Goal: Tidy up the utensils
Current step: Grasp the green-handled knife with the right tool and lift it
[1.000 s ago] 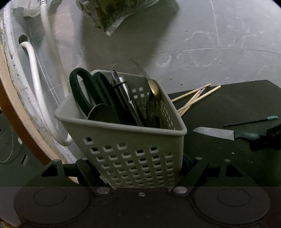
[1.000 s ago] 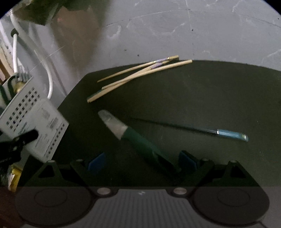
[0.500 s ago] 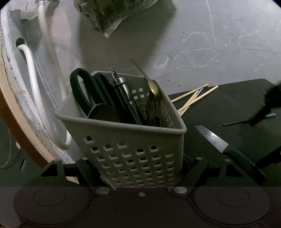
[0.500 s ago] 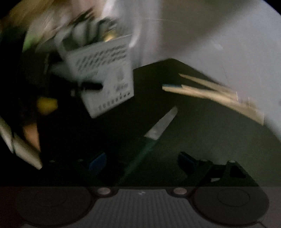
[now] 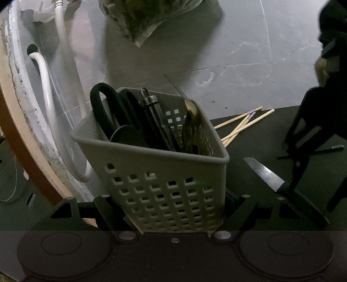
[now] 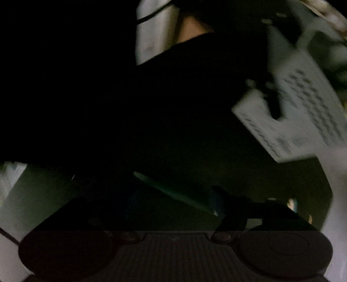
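Observation:
My left gripper [image 5: 173,206] is shut on a grey perforated basket [image 5: 162,184], held upright. Black-handled scissors [image 5: 104,108], a metal-handled tool [image 5: 151,104] and a spoon [image 5: 192,110] stand in it. A green-handled knife [image 5: 263,173] lies on the dark mat [image 5: 260,141] to the right, blade pointing up-left. My right gripper [image 5: 314,195] points down over its handle, jaws closing, with the handle between them and the fingers still wider than it. The right wrist view is dark and blurred; the knife [image 6: 173,191] crosses between the fingers of the right gripper [image 6: 173,195], and the basket [image 6: 303,112] is at upper right.
Wooden chopsticks [image 5: 243,123] and a thin blue-tipped stick [image 5: 334,148] lie on the mat behind the knife. White hoses [image 5: 45,86] run along the left wall. A plastic bag of greens [image 5: 147,17] sits on the grey stone surface [image 5: 238,65] beyond.
My right gripper has rolled around and come over the knife, and its jaws have narrowed. The knife swung from lying sideways to a diagonal. The left gripper and basket stayed put.

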`<action>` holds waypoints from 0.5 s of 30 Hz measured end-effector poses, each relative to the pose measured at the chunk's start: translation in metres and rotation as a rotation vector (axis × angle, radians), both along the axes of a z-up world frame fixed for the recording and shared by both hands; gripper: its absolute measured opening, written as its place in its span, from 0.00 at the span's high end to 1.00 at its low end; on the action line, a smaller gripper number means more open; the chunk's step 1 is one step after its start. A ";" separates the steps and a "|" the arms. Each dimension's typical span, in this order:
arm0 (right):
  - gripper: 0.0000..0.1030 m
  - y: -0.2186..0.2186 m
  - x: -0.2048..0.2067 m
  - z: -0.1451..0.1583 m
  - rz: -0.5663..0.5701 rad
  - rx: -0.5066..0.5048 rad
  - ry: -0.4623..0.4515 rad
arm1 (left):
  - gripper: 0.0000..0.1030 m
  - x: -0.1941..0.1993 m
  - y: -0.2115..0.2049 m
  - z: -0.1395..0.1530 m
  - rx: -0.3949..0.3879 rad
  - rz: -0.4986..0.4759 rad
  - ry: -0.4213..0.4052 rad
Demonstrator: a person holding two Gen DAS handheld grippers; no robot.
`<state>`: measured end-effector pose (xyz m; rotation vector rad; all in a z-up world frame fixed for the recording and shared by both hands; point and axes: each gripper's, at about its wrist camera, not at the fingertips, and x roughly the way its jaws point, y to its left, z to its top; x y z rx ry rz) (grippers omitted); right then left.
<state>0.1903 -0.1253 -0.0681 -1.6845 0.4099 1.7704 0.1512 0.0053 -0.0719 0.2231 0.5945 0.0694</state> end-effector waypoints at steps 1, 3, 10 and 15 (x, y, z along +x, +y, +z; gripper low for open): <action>0.35 0.002 -0.001 -0.002 0.038 -0.028 -0.007 | 0.19 0.000 0.000 0.000 0.000 0.004 -0.001; 0.39 0.008 -0.003 -0.004 0.093 -0.072 -0.014 | 0.19 0.000 -0.001 0.000 -0.001 0.010 -0.001; 0.62 0.022 0.001 0.002 0.051 -0.134 0.067 | 0.19 0.000 -0.001 -0.001 -0.003 0.020 -0.004; 0.70 0.014 0.014 0.008 -0.158 -0.038 0.152 | 0.19 0.001 0.000 0.000 -0.003 0.007 -0.002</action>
